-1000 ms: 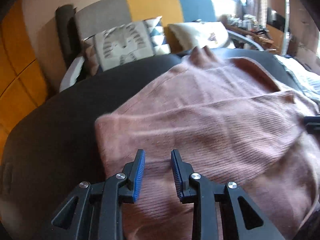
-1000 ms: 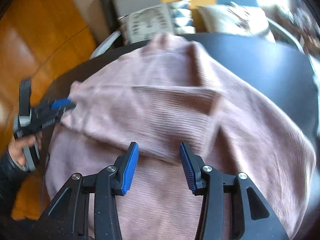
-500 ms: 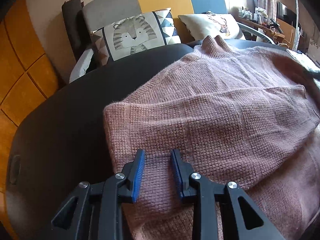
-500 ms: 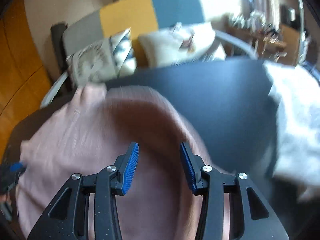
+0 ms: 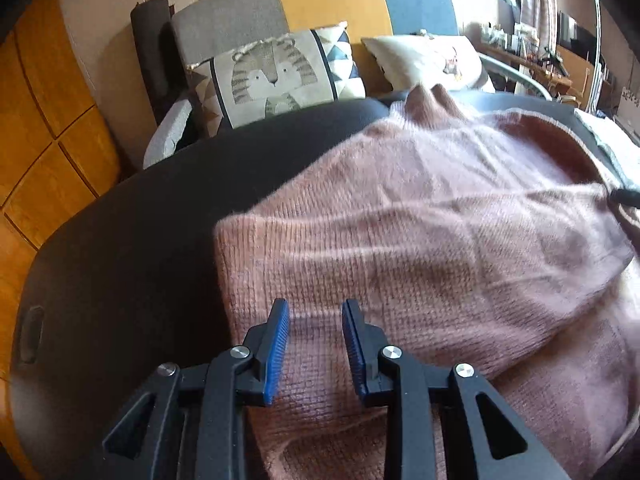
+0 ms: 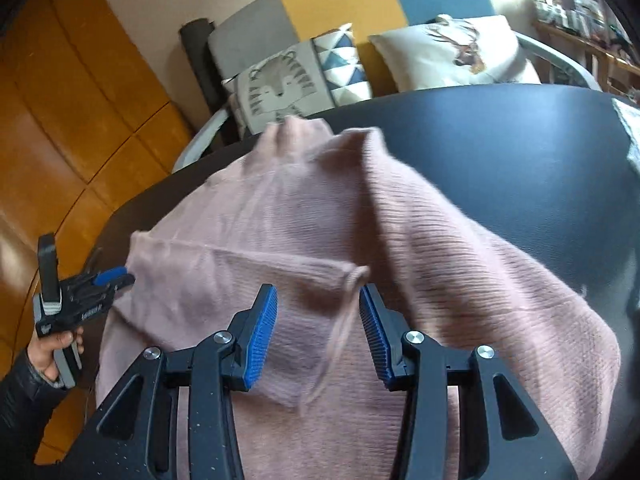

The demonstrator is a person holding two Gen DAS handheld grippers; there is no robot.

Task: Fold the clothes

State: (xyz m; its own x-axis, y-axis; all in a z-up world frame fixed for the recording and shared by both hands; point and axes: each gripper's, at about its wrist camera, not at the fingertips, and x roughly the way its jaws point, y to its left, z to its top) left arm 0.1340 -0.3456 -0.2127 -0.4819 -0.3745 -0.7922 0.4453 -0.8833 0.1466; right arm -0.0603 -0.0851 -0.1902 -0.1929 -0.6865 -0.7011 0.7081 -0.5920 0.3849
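Two blue-padded fingers of the left claw (image 5: 314, 346) stand a little apart over the pink sweater (image 5: 420, 248) and hold nothing. The sweater lies spread on the dark worktop (image 5: 132, 264), one sleeve folded across its body. Behind the worktop is a sofa with a tiger cushion (image 5: 272, 80).

From the right wrist, the right claw (image 6: 318, 334) is wide open above the sweater (image 6: 460, 264), with the sleeve cuff between its fingers, not gripped. At the left edge a hand (image 6: 56, 354) holds the left claw (image 6: 114, 276) beside the sweater's fold.
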